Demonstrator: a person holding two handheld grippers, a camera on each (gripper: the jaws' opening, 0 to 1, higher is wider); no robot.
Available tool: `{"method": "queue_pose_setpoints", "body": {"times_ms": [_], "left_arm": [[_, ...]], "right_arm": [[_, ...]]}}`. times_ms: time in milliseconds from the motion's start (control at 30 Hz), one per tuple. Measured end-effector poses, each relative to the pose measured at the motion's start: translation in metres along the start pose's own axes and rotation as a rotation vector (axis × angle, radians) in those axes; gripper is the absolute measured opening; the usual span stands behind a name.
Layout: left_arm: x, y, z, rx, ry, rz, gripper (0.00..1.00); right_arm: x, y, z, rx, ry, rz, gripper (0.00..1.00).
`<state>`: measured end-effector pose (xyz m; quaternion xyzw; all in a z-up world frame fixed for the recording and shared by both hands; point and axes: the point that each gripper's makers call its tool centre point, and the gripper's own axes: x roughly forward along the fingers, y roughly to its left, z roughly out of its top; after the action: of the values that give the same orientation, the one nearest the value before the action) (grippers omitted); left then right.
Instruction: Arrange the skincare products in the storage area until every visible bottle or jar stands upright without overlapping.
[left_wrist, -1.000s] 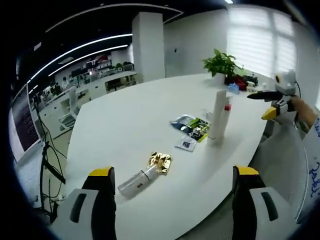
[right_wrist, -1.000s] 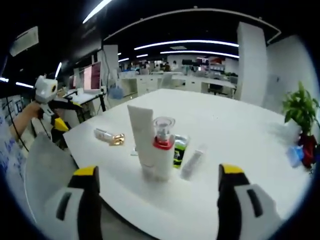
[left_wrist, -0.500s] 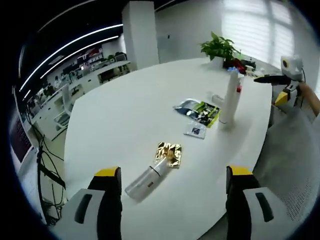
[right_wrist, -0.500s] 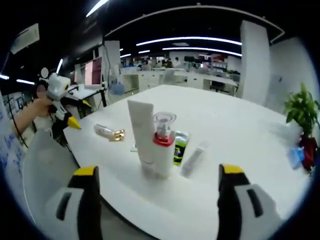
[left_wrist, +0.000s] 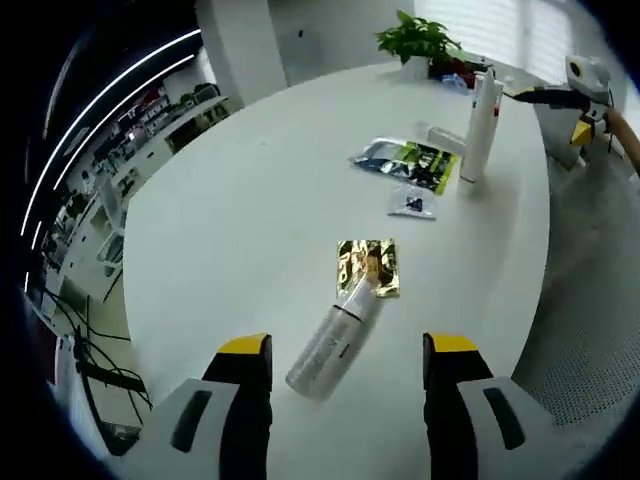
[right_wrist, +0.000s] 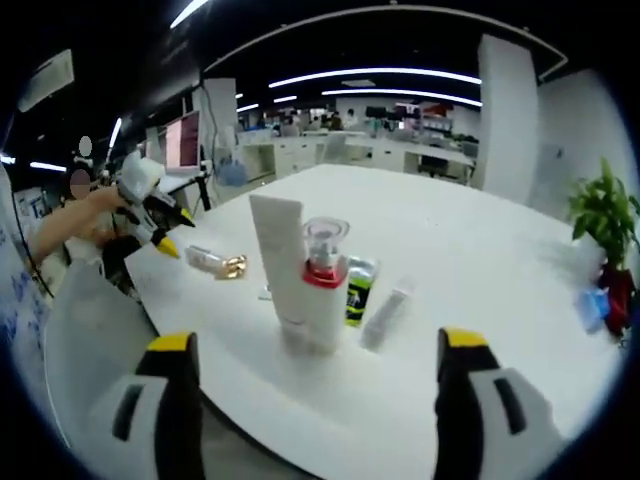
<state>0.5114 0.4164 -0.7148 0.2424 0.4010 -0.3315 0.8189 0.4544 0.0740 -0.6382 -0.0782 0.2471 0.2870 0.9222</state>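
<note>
- In the left gripper view, the left gripper (left_wrist: 345, 362) is seen with its yellow-tipped jaws spread wide and nothing held between them.
- A small white bottle (left_wrist: 333, 342) is observed lying on its side on the white table (left_wrist: 240, 200), just ahead of the spread jaws, its neck end resting on a gold foil sachet (left_wrist: 368, 267).
- Beyond the gold foil sachet, a small dark-printed sachet (left_wrist: 411, 203) and a green-and-black pouch (left_wrist: 410, 161) are noted lying flat.
- To the right of the pouch, a tall white tube (left_wrist: 478, 128) is recorded standing upright; a red-collared pump bottle stands close against it, though contact cannot be confirmed.
- A potted plant (left_wrist: 418, 38) is noted at the far edge of the table, behind the tube.
- The right gripper (left_wrist: 560, 96) is seen at the table's edge, right of the tube, apart from every product.
- In the right gripper view, the left gripper (right_wrist: 160, 218) is seen in a person's hand, above the table's edge, near the lying bottle (right_wrist: 207, 263).
- The upright tube (right_wrist: 284, 262) and the pump bottle (right_wrist: 325, 282) are recorded standing side by side, ahead of the right gripper's jaws.
- A slim white tube (right_wrist: 387, 314) is noted lying flat, just right of the pump bottle.
- The right gripper (right_wrist: 315, 350) is observed with jaws spread wide, gripping nothing.
</note>
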Motion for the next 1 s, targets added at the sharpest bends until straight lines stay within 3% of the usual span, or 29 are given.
{"method": "queue_pose_setpoints", "body": {"times_ms": [467, 1000], "left_arm": [[0.034, 0.001, -0.019, 0.112, 0.153, -0.090, 0.48], [0.048, 0.002, -0.028, 0.155, 0.219, -0.138, 0.26]], "right_arm": [[0.001, 0.003, 0.001, 0.006, 0.005, 0.003, 1.00], [0.002, -0.002, -0.002, -0.009, 0.013, 0.003, 1.00]]}}
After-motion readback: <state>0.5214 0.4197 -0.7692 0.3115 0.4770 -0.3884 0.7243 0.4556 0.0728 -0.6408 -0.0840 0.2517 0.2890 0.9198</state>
